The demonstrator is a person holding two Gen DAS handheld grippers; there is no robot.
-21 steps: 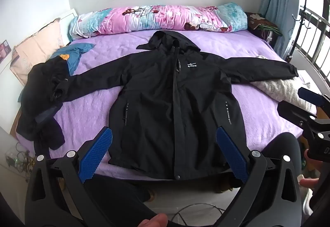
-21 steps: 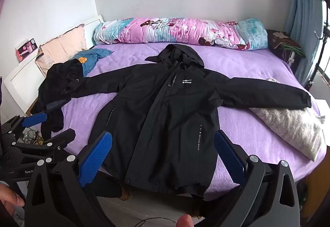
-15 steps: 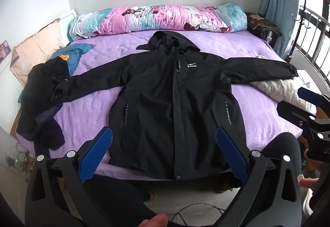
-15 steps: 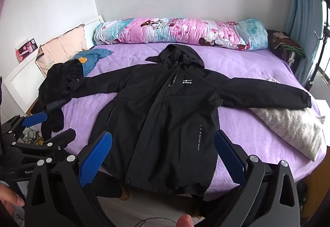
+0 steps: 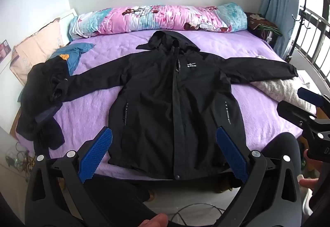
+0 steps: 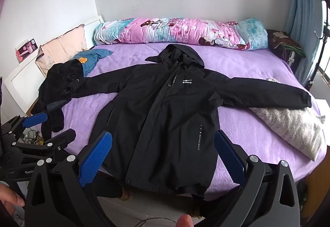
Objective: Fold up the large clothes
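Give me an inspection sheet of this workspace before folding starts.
Surface: purple bed cover, partly bare.
Job's things: black jacket spread flat, front up, sleeves out, hem over the near edge.
Clutter: dark garment heap, blue garment, white fluffy textile, rolled floral quilt.
Grippers: left gripper and right gripper open, holding nothing, short of the jacket.
Cables: tangle on the floor.
Surroundings: white wall, blue curtain.

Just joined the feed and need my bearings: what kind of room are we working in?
Most likely a home bedroom: a bed with a purple sheet, a rolled floral quilt along the wall, and a black jacket spread out on the sheet.
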